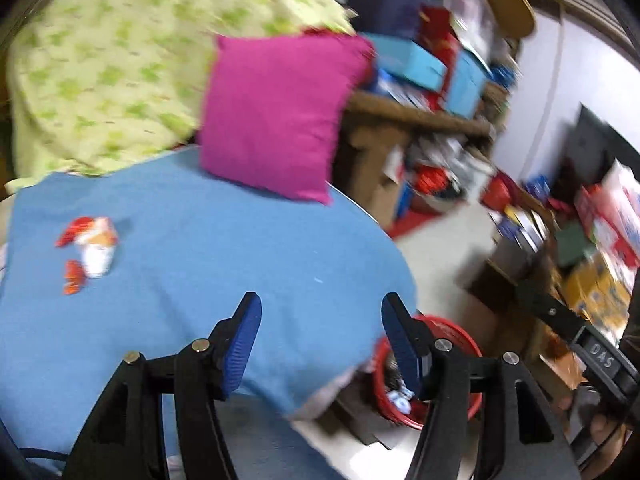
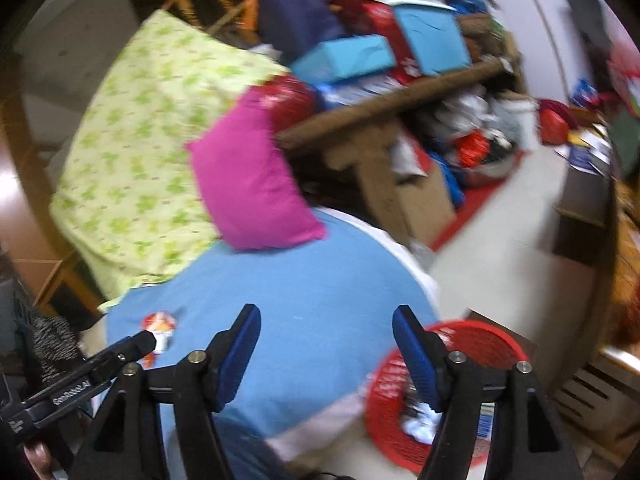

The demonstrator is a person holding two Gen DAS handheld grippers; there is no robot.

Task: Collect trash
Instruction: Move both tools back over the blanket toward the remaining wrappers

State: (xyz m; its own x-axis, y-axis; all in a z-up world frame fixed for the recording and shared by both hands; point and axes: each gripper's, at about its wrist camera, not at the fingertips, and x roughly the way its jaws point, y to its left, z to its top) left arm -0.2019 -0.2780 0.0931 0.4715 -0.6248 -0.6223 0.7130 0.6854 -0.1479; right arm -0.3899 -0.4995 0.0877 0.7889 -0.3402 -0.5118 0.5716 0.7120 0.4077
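Note:
Crumpled red, orange and white wrappers [image 1: 90, 248] lie on the blue bed cover [image 1: 192, 240] at the left. They show small and partly hidden behind the other gripper's tip as wrappers [image 2: 160, 326] in the right wrist view. A red mesh basket [image 1: 452, 330] stands on the floor off the bed's corner, with white scraps in it; the same basket [image 2: 460, 344] sits low right in the right wrist view. My left gripper [image 1: 322, 310] hangs open and empty above the bed's edge. My right gripper [image 2: 326, 320] is also open with nothing between its blue pads.
A magenta cushion [image 1: 276, 112] and a green-patterned pillow [image 1: 116, 60] lie at the bed's head. A cluttered wooden shelf [image 1: 416, 112] with blue boxes stands behind. Cardboard boxes [image 1: 600, 280] pile up at the right. Pale floor [image 2: 500, 248] runs between bed and shelves.

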